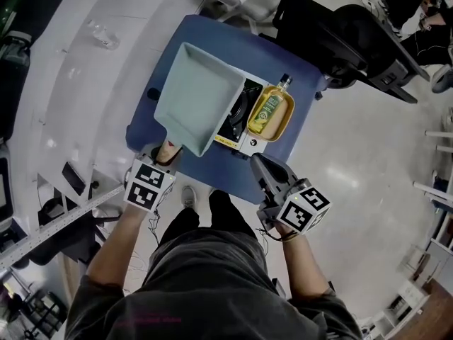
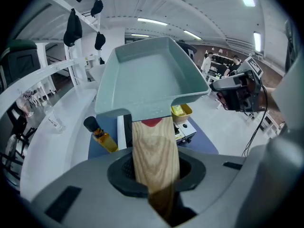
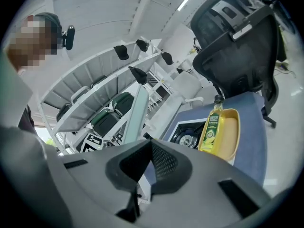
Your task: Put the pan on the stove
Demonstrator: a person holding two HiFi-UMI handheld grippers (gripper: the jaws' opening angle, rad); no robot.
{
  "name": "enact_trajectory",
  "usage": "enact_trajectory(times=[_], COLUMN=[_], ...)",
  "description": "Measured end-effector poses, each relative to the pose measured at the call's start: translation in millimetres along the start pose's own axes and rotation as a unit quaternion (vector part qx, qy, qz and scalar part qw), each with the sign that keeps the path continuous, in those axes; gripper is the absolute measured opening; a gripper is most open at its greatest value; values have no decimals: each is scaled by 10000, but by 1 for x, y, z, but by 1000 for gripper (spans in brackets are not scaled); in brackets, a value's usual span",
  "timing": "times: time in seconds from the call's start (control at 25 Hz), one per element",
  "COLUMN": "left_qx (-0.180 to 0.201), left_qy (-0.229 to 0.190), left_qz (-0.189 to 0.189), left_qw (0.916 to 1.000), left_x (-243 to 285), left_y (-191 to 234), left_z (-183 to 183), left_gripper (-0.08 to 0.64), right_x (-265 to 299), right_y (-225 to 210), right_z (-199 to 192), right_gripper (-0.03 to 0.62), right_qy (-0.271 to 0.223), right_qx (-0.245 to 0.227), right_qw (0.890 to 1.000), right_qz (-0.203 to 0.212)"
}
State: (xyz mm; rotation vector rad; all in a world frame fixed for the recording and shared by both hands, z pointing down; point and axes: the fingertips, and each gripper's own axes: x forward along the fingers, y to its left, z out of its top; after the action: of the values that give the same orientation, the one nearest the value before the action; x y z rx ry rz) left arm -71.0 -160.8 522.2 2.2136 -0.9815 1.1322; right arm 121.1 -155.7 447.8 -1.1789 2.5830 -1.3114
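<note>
A square pale-teal pan (image 1: pixel 198 98) with a wooden handle (image 2: pixel 154 156) hangs tilted above the left half of the blue table (image 1: pixel 297 76). My left gripper (image 1: pixel 168 154) is shut on that handle at the table's near left corner. The pan's right edge overlaps the small white and black stove (image 1: pixel 241 115), whose burner (image 3: pixel 187 134) shows in the right gripper view. In that view the pan (image 3: pixel 135 113) appears edge-on at the left. My right gripper (image 1: pixel 272 179) stays shut and empty by the table's front edge, right of the stove.
A yellow tray (image 1: pixel 279 122) holding an oil bottle (image 1: pixel 271 105) lies right beside the stove. A small amber bottle with a black cap (image 2: pixel 99 134) stands at the table's left side. A black office chair (image 1: pixel 354 41) is behind the table, and white shelving (image 1: pixel 64 83) runs along the left.
</note>
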Motion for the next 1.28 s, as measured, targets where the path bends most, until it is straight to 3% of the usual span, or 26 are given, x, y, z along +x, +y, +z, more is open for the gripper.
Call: enact_trajectory(times=[0.6,1.28], left_qx=[157,621], left_qy=[787,1558], left_qz=[99,295], left_qw=[9967,9854], left_x=[68,111], left_y=[14,28], left_z=[-4,-21], left_gripper=[86,86], right_x=[6,8], right_y=[-51,-86], right_z=[-12,-26], right_gripper=[3,3], right_qy=[157,214], right_qx=[458,734], right_qw=[9988,9969], right_qz=[-86,-171])
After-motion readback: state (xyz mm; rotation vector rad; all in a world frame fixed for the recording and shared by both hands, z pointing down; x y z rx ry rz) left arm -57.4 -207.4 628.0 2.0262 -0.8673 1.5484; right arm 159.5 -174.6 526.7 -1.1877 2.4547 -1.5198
